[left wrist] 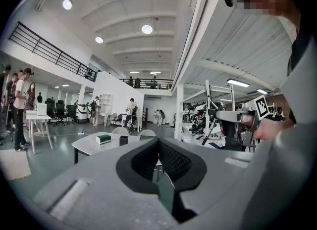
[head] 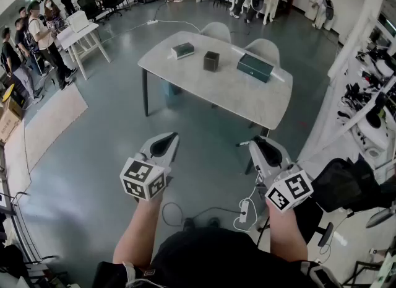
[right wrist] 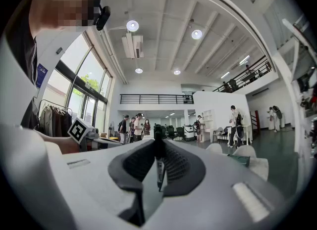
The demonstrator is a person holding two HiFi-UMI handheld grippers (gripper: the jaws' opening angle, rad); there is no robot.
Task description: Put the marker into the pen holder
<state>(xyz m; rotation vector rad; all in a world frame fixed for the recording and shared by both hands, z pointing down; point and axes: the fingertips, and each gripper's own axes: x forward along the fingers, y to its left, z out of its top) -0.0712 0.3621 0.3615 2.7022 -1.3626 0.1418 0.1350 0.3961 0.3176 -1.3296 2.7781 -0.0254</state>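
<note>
Upright marker (right wrist: 158,162) (clamped); pen holder (head: 211,61) on table (head: 229,91).

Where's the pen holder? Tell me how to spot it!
Look at the big pale table ahead. Three things sit on it, and the pen holder is the middle one. It is a dark upright block; its neighbours are flat green boxes.

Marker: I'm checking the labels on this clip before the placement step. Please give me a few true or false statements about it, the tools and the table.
1. The right tool is shut on the marker. True.
2. The marker stands in the pen holder. False: the right tool holds it, away from the table.
3. The left tool holds a second marker. False: it holds nothing.
4. The pen holder stands between a small green box and a larger green box. True.
</note>
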